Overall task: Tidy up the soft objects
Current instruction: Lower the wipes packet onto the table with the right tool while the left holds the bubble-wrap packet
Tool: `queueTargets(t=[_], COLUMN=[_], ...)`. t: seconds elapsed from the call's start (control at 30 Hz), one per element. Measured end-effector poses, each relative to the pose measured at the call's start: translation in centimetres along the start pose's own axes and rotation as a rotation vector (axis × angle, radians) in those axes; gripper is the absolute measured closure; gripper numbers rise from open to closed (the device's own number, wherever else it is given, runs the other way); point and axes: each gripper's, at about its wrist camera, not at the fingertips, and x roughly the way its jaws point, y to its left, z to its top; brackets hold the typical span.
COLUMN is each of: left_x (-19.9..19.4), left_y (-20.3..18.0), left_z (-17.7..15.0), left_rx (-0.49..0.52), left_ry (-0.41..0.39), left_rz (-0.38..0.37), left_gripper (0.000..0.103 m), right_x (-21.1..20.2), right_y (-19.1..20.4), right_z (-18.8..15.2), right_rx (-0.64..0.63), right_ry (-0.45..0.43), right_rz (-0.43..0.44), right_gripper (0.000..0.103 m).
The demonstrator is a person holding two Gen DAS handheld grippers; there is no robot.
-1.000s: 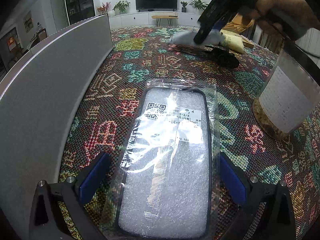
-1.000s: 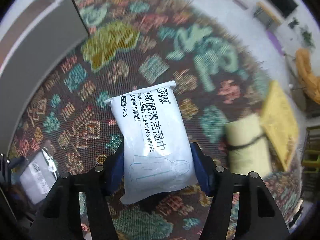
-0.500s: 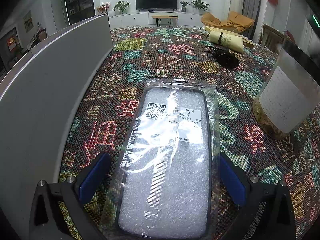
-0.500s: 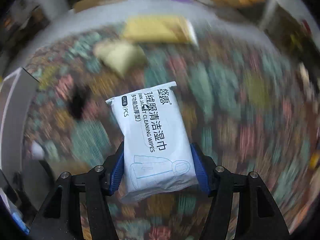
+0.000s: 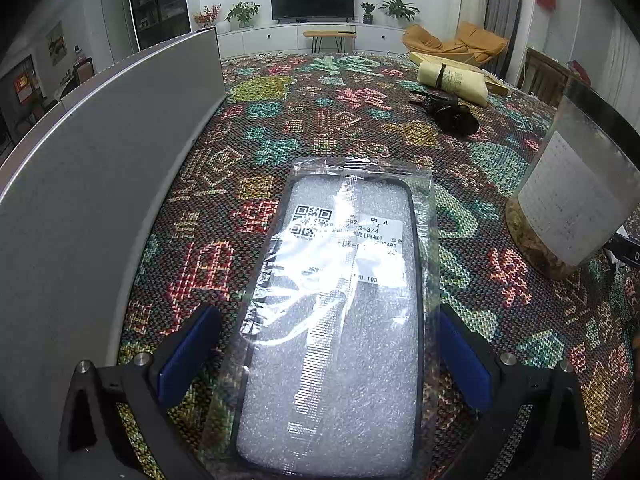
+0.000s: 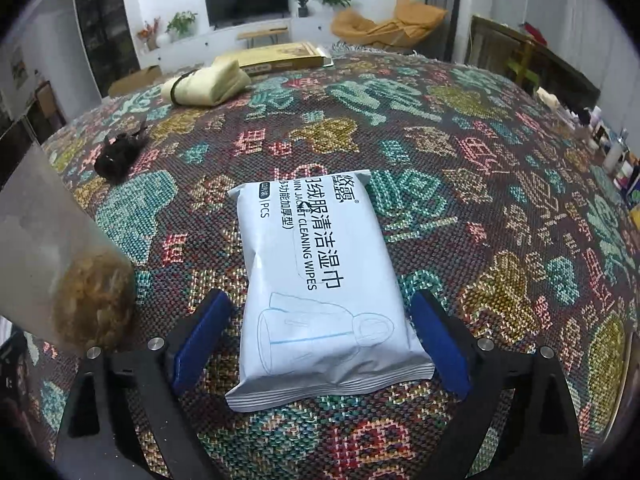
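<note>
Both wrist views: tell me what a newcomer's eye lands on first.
The bright patterned tablecloth fills both views. In the right view, a white wipes pack lies on it between the open right gripper; in the left, a bagged foam-filled phone case lies between the open left gripper, beside a grey panel.

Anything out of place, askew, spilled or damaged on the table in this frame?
Nothing is spilled or visibly damaged. The wipes pack lies flat between the open right gripper fingers, slightly angled. The bagged foam pad lies flat between the open left gripper fingers.
</note>
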Motion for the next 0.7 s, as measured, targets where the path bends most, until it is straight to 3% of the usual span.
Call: queueTargets(t=[0.7], left_x=[-0.03], left_y=[-0.01], left_z=[-0.02], left_rx=[0.0], left_ry=[0.0], left_rz=[0.001], left_gripper=[0.0], right_x=[0.21], right_y=[0.07], right_z=[-0.12], right_rx=[0.0], right_ry=[0.0], right_rz=[-0.001], right_gripper=[0.009])
